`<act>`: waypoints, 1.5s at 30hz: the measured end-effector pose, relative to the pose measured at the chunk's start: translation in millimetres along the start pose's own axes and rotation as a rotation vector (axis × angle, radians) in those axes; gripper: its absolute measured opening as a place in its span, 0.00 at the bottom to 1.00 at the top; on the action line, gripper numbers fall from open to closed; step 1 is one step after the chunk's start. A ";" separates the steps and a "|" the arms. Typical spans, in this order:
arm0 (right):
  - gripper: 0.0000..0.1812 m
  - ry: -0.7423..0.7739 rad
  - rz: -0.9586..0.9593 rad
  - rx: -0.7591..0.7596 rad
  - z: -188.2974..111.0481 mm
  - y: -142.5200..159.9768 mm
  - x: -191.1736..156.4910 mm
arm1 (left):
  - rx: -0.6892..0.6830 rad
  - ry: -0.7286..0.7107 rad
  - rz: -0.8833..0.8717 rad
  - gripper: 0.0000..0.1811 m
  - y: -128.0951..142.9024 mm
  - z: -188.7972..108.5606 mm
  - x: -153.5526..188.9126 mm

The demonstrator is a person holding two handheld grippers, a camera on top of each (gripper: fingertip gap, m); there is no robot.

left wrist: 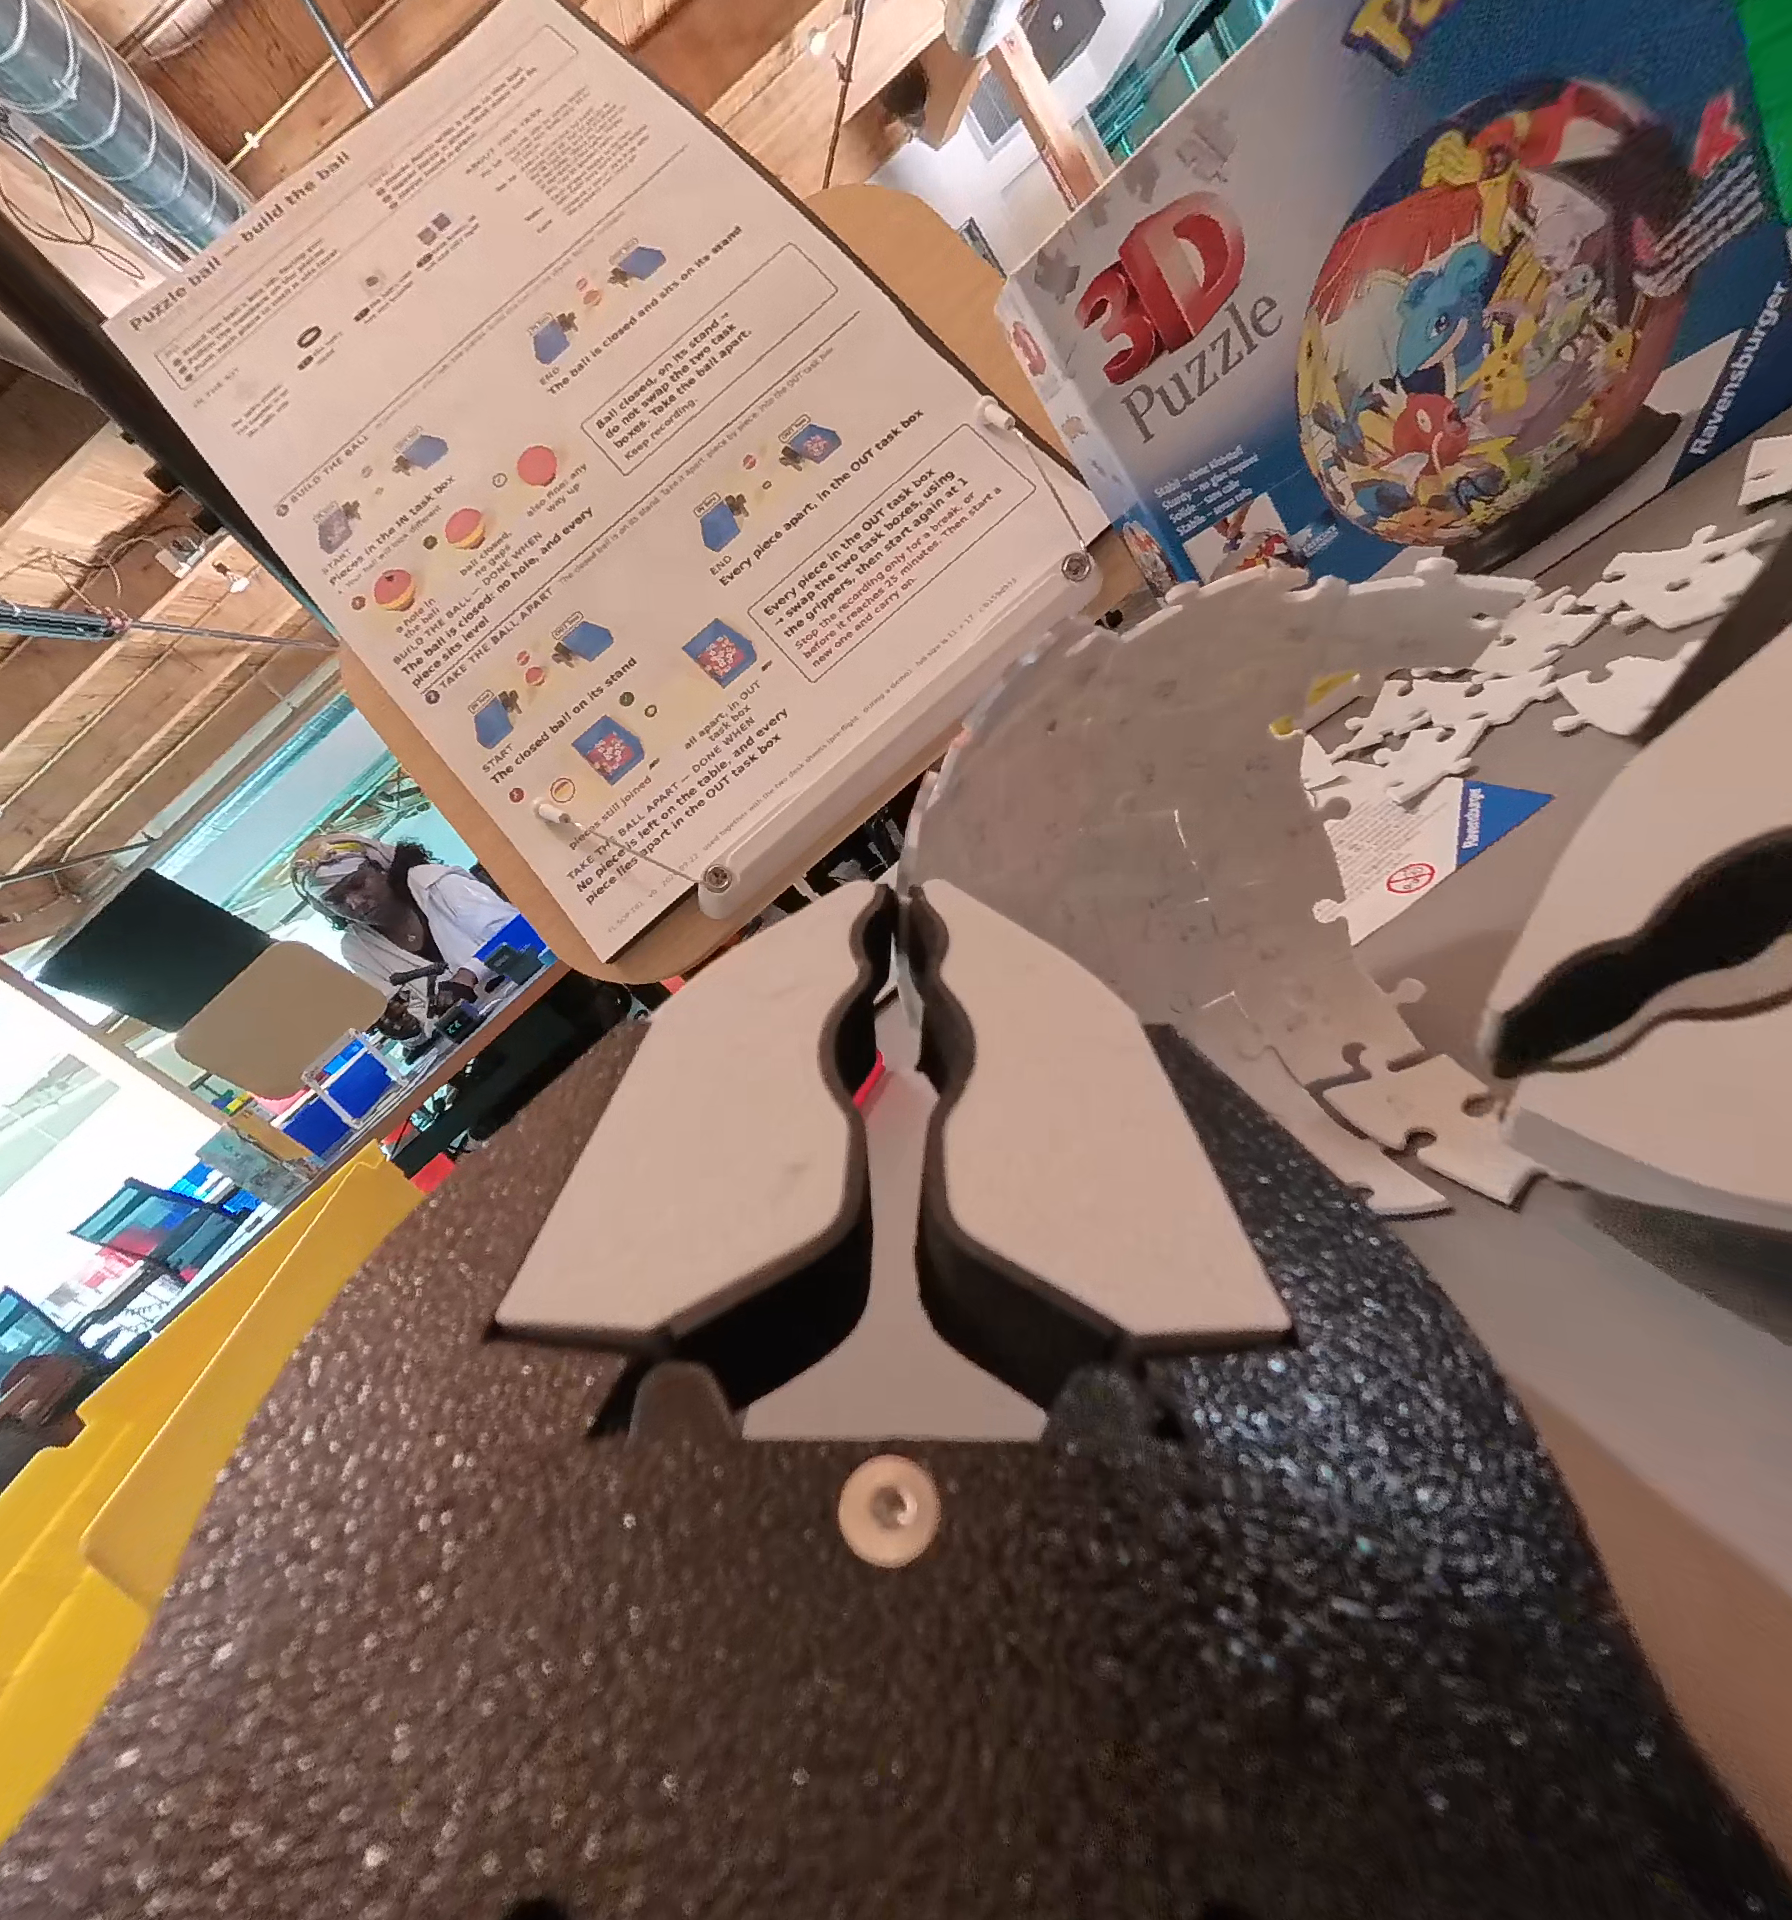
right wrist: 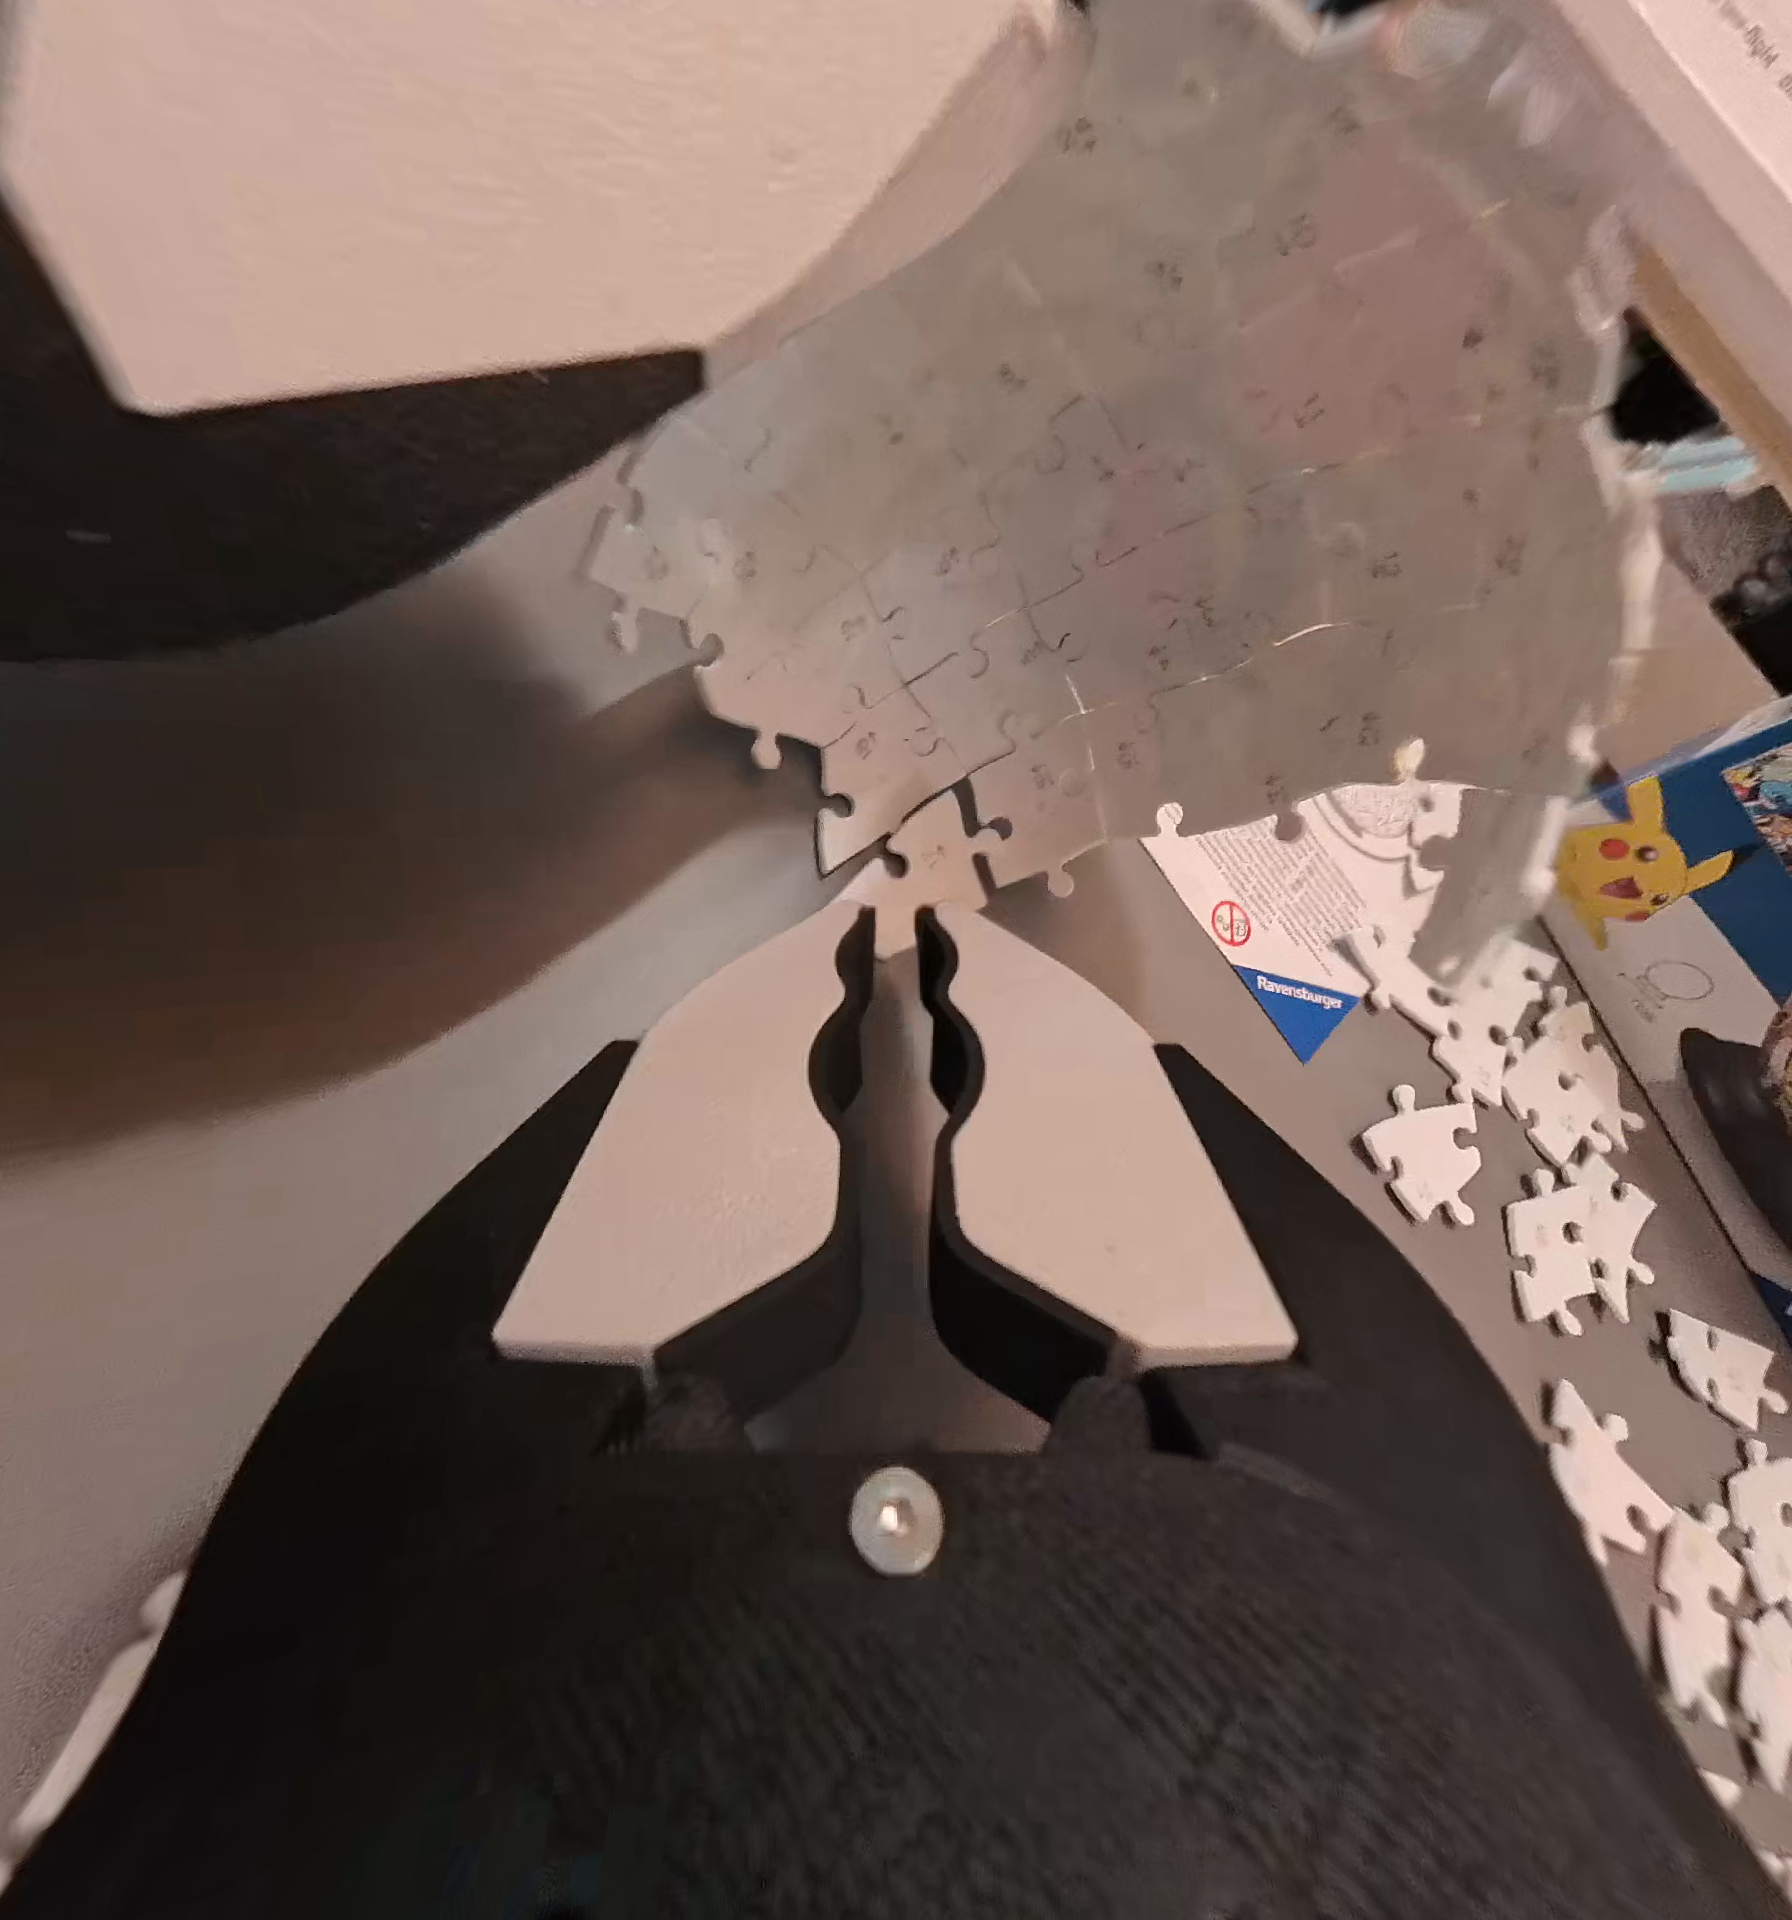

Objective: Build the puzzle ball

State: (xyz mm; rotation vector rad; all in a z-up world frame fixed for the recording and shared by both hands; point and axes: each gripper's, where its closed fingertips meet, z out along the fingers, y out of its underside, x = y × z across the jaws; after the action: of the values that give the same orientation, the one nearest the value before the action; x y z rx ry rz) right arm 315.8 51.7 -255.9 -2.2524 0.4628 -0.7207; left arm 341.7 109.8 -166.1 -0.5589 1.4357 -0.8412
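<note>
Here, in the left wrist view, the left claw (left wrist: 907, 914) is clenched on the rim of the curved part-built shell (left wrist: 1131, 821), held above the bench (left wrist: 1598, 1382). In the right wrist view, the right claw (right wrist: 897, 935) grips a single piece (right wrist: 936, 862) at the shell's lower edge; the fitting step is in hand, and the next move likely calls for pressing its tabs flush.

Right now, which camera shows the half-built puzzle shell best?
The right wrist view: the curved shell fills the upper picture, its pale inner face and jigsaw edges showing, with the right gripper shut on a piece at its lower rim. The left wrist view shows it smaller and more side-on, its edge pinched in the left gripper.
</note>
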 end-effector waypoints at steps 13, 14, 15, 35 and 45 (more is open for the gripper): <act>0.14 -0.253 -0.393 0.042 -9.4 -2.2 -13.7 | -0.005 0.002 -0.018 0.01 3.0 0.8 -1.6; 0.16 -0.256 -0.427 0.022 -9.1 1.1 -11.1 | -0.004 0.002 -0.017 0.01 2.8 0.8 -1.5; 0.18 -0.241 -0.455 0.008 -8.2 1.9 -5.9 | -0.002 0.002 -0.015 0.01 2.4 0.8 -1.4; 0.16 -0.182 -0.664 0.046 5.9 8.6 5.9 | 0.041 0.000 0.050 0.01 -7.3 -1.3 4.4; 0.19 -0.074 -0.544 0.122 11.3 1.2 15.5 | 0.042 -0.004 0.068 0.01 -8.7 -1.6 5.9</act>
State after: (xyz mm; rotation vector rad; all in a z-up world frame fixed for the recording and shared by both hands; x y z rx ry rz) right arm 334.8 48.8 -257.8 -2.2914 -0.2400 -0.8990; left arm 338.4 100.1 -163.2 -0.4769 1.4226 -0.8141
